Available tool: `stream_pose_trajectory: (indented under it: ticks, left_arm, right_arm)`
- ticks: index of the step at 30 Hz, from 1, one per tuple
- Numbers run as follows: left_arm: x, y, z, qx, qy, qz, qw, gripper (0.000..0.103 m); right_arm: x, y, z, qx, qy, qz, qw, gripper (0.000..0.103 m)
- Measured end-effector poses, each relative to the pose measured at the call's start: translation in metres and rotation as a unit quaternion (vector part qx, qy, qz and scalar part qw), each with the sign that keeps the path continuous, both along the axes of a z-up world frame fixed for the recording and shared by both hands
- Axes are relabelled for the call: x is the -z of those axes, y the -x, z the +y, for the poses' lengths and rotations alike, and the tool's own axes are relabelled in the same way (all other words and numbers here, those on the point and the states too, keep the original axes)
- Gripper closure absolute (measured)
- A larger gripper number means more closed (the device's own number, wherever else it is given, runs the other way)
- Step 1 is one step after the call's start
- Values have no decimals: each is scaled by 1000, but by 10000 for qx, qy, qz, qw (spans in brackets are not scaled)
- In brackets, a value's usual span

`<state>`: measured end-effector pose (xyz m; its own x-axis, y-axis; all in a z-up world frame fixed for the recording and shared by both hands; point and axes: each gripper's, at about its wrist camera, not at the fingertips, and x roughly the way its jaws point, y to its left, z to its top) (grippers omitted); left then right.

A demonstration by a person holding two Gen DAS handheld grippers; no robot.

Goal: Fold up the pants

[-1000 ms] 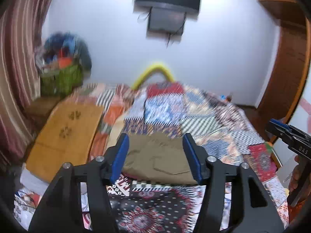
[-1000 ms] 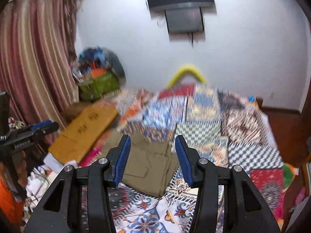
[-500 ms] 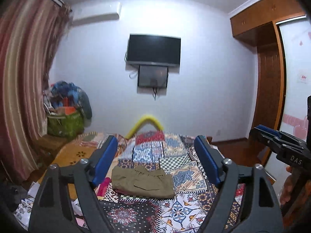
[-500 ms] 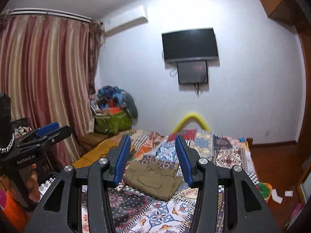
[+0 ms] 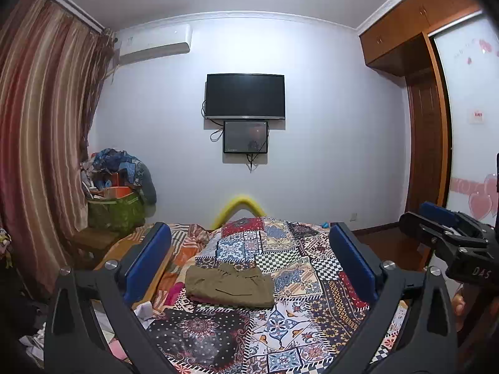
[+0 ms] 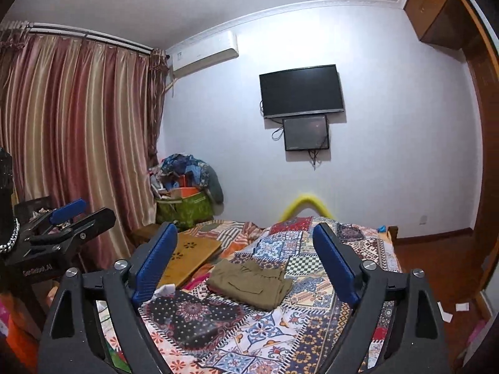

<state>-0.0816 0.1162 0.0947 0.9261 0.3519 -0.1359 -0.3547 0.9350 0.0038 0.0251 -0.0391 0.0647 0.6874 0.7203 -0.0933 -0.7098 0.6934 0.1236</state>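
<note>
With the olive pants [image 5: 230, 286] already lying in a compact folded bundle on the patchwork bed [image 5: 312, 318]: looks finished. Left gripper [image 5: 249, 258] and right gripper [image 6: 244, 261] jaws just opened wide, holding nothing.

Pants [image 5: 229, 285]: olive-khaki, folded into 1 compact rectangular stack lying flat on the patchwork bedspread [image 5: 290, 318], several layers visible along the stack's near edge. Top face shows a slit pocket seam, and the far edge is bunched and rumpled rather than flush. The stack sits roughly mid-length on the bed, nearer the left edge than the right, long side running across the bed, clear of every bed edge; from the right wrist view it reads slightly skewed [image 6: 251, 283].
</note>
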Motion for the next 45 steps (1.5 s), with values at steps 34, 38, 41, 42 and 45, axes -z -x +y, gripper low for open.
stream_pose_trajectory:
  ticks: [34,38,41,42,45]
  left_arm:
    - [23,-9,0,194,341,67,9992,0]
    - [24,-12,-1,223,310,98,9992,0]
    - [26,-12,-2,243,303,94,9992,0]
    - [26,-11,-1,252,302,91,9992,0]
    - [26,-12,-1,254,292,89,9992,0]
  right_arm:
    - [12,17,-9,194,104,69,9997,0]
    - [12,16,-10,213,112,76,9997,0]
    - [10,16,-11,218,106,106,9996,0]
    - [10,16,-11,222,100,112,9996,0]
    - [10,15,-12,216,101,116,9996,0]
